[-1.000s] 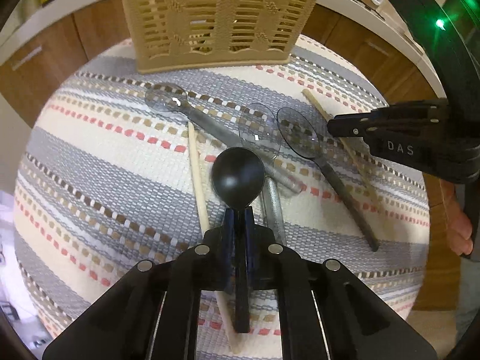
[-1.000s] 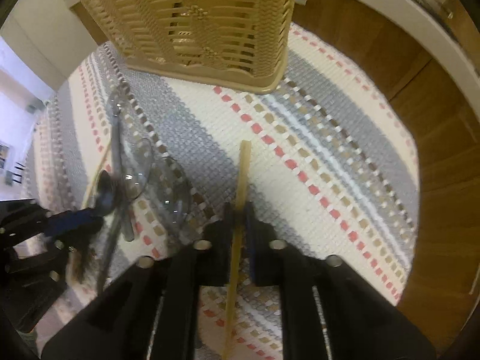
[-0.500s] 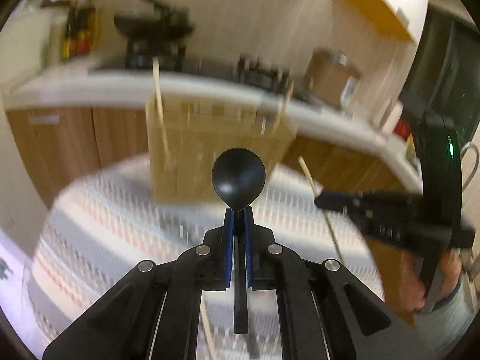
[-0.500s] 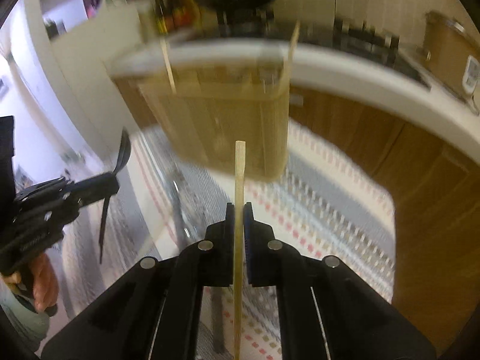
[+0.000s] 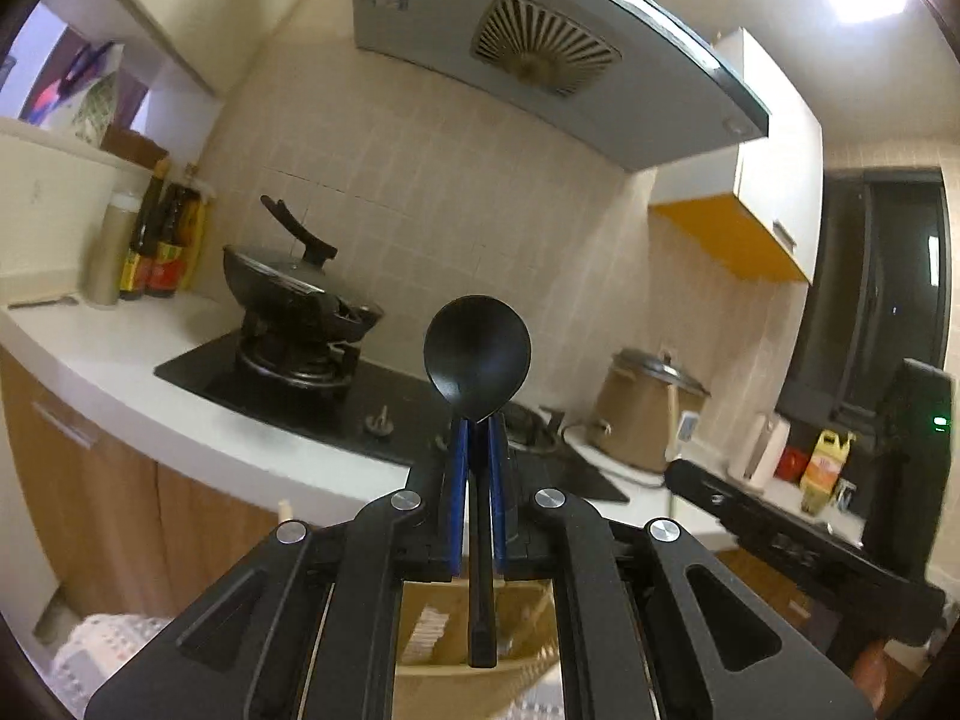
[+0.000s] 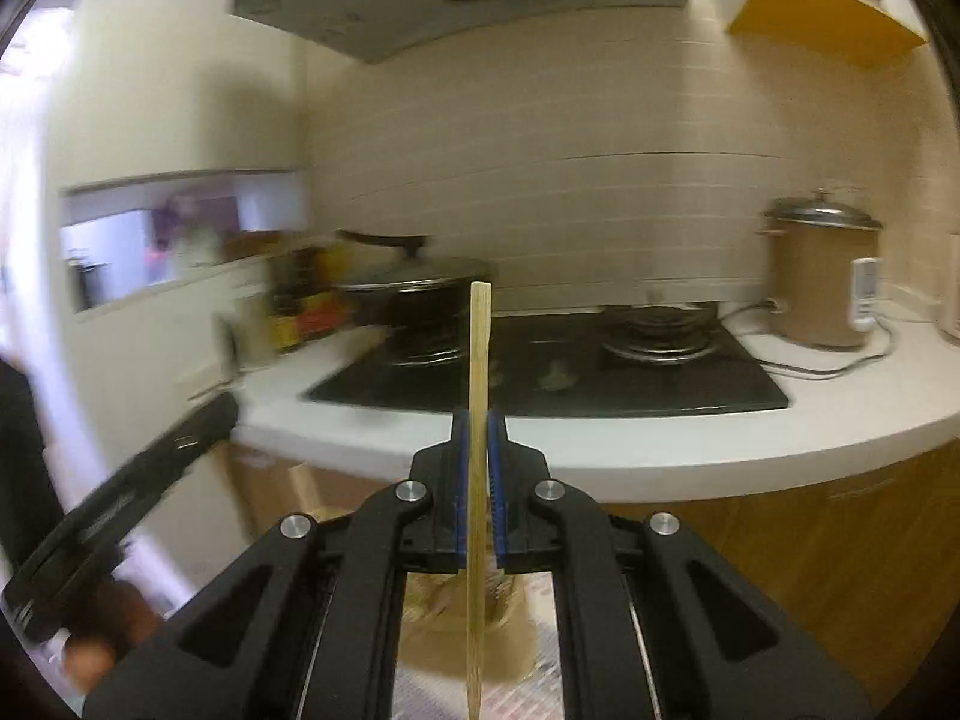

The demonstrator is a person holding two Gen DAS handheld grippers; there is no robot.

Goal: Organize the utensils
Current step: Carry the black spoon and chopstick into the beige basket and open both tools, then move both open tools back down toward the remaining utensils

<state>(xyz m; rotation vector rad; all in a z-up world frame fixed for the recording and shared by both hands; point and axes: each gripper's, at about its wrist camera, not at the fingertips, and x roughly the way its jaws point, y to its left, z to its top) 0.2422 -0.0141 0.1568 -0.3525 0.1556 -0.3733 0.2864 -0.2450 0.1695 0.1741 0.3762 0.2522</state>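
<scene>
My left gripper [image 5: 477, 426] is shut on a black plastic spoon [image 5: 477, 348], held upright with its bowl up and its handle end hanging over the tan slatted utensil basket [image 5: 420, 666] below. My right gripper [image 6: 478, 420] is shut on a wooden chopstick [image 6: 479, 360], held upright with its lower tip over the same basket [image 6: 432, 612]. The right gripper shows at the right of the left wrist view [image 5: 678, 474]. The left gripper's body shows blurred at the left of the right wrist view. The basket is mostly hidden behind the gripper bodies.
Behind is a white counter [image 5: 108, 384] with a black hob [image 6: 600, 372], a lidded wok [image 5: 288, 288], sauce bottles [image 5: 156, 252] and a brown cooker [image 6: 816, 276]. A range hood [image 5: 540, 48] hangs above. The striped mat [image 5: 102, 648] shows at the lower left.
Both grippers lifted their utensils off the striped mat and tilted up to upright. The views swung from the mat to the kitchen wall, and the basket now lies beneath both.
</scene>
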